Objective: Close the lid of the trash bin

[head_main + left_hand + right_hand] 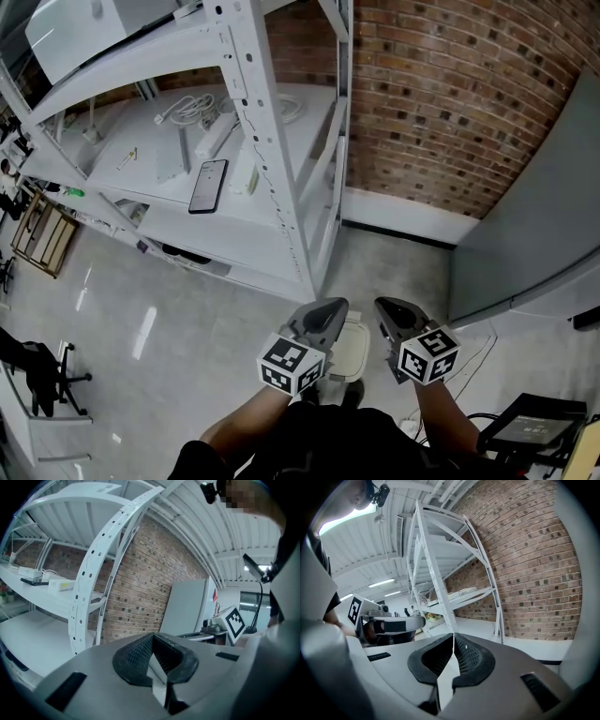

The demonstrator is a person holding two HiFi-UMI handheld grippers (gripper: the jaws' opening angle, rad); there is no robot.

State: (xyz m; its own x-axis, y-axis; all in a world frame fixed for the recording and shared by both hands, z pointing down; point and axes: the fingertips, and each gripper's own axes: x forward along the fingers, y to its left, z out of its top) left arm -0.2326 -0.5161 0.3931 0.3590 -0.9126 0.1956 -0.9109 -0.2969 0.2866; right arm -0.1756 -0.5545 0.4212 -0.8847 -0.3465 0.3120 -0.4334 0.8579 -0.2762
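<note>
Head view: trash bin [352, 349] stands on the floor [122, 309] close in front of the person, its pale top showing in the gap btw the two grippers; can't tell from above whether the lid is up or down. Left gripper [330, 309] is just left of the bin and above it, right gripper [386, 306] just right of it, neither touching it. Both point away toward the far brick wall [441, 103], so the bin lies under and btw them, not at the tips. Left gripper view: fingers [136, 656] pressed together at the tip, nothing btw them. Right gripper view: fingers [471, 658] likewise together, nothing held. White shelf rack [253, 141] stands far left w/ a phone [207, 186] and cables [192, 111] on a shelf. Grey panel [534, 216] at right.
</note>
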